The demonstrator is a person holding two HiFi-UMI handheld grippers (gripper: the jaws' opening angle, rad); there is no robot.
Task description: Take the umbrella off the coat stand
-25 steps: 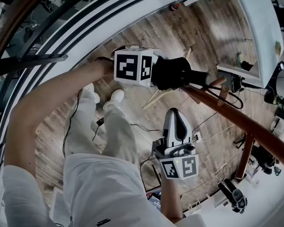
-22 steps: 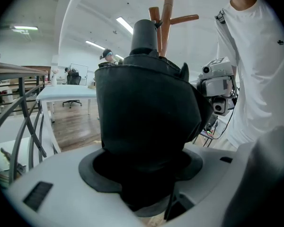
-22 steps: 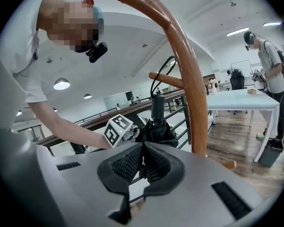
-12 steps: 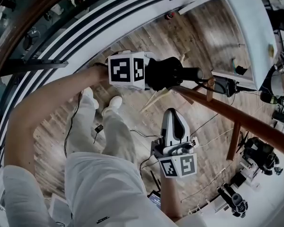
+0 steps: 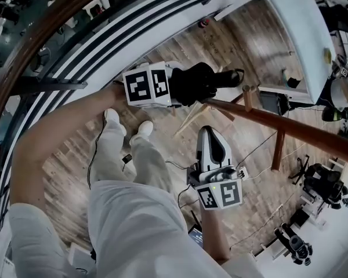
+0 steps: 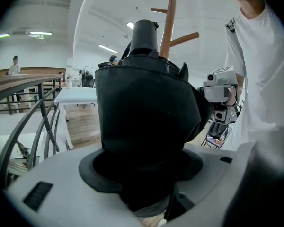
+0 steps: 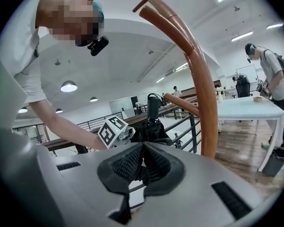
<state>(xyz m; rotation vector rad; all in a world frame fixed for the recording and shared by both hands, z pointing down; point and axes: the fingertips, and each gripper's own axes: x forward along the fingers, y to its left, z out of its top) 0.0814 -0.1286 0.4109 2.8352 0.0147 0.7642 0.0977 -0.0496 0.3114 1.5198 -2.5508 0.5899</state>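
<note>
My left gripper (image 5: pixel 182 84) is shut on a folded black umbrella (image 5: pixel 198 83), which is held just above the brown coat stand pole (image 5: pixel 290 130). The umbrella's handle end (image 5: pixel 231 76) points right, close to a short peg (image 5: pixel 246 92) but apart from it. In the left gripper view the umbrella (image 6: pixel 144 108) fills the space between the jaws of the left gripper (image 6: pixel 142 174), with the coat stand (image 6: pixel 169 18) behind it. My right gripper (image 5: pixel 212 134) hangs below the pole. Its ribbed pads (image 7: pixel 132 163) meet, and I see nothing held in the right gripper (image 7: pixel 142 162).
A black-and-white railing (image 5: pixel 75 51) curves along the left. A white table (image 5: pixel 301 33) stands at the upper right. Cables (image 5: pixel 180 167) lie on the wooden floor, and camera gear (image 5: pixel 293 245) stands at the lower right. Another person (image 7: pixel 274 74) stands by the table.
Both grippers have risen. The left one carried the umbrella up and left in the head view, so its handle end has drawn away from the stand's peg.
</note>
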